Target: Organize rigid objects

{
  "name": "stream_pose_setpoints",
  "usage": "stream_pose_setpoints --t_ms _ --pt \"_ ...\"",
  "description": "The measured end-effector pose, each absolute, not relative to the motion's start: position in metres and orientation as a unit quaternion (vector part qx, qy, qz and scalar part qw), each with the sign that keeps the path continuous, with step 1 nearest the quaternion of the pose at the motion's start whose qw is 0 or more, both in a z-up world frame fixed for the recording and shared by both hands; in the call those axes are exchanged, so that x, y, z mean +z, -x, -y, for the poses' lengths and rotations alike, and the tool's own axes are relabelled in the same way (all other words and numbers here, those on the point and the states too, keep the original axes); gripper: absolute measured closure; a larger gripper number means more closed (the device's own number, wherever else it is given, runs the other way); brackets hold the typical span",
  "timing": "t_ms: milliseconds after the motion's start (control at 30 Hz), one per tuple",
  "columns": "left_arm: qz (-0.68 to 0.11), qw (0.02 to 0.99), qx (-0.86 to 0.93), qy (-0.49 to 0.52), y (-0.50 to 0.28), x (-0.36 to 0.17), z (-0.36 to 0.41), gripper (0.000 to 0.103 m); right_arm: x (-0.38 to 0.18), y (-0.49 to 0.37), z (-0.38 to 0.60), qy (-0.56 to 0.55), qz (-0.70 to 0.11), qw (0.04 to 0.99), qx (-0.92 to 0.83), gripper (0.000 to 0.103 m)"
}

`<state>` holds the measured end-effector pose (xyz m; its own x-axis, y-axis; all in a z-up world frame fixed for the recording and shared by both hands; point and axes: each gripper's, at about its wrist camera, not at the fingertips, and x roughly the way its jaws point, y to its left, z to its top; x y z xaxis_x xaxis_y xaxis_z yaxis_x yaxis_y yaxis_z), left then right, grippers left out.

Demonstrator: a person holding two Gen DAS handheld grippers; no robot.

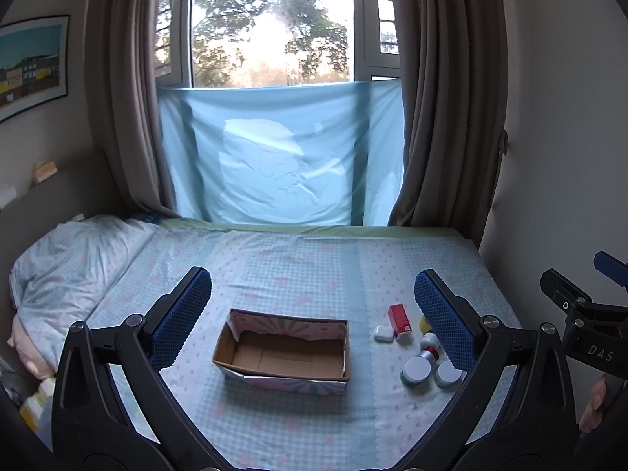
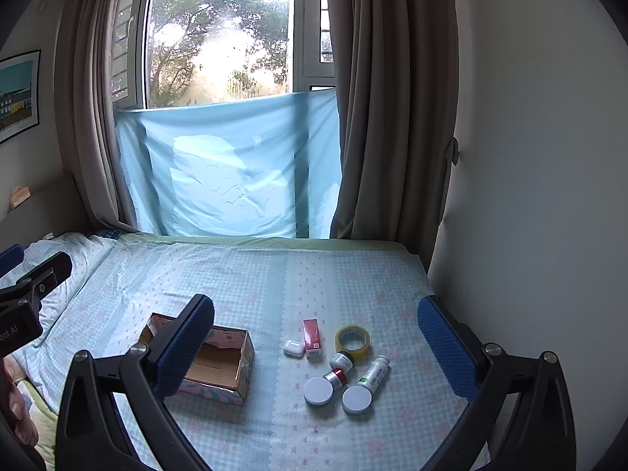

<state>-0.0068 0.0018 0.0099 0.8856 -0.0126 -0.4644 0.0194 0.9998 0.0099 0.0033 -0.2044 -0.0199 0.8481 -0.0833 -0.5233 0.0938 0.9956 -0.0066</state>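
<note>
Cardboard box [image 2: 219,365], two round tins [image 2: 318,391]

Bare bedspread [image 2: 243,274] lies open around the empty cardboard box [image 1: 282,349], while bottles, jars [image 2: 318,391] and tape roll [image 2: 352,338] crowd its right.

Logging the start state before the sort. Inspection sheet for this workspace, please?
Surface: bed sheet, patterned, flat.
Job's things: cardboard box empty; right of it earbud case, red carton, tape roll, two bottles, red-banded bottle, two round jars.
Clutter: pillow.
Tongs: left tongs and right tongs open, holding nothing.
Cables: nothing seen.
Surroundings: window, curtains, blue cloth, wall picture.
</note>
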Motion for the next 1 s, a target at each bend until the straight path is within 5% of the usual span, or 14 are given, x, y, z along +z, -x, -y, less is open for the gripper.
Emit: stream_pose_setpoints --t_ms 1000 --pt "-0.239 0.971 -0.01 -0.005 0.0061 0.0086 -0.0019 0.0 -0.0218 -0.0006 0.2012 -0.012 -0.263 0.964 -0.041 0.0"
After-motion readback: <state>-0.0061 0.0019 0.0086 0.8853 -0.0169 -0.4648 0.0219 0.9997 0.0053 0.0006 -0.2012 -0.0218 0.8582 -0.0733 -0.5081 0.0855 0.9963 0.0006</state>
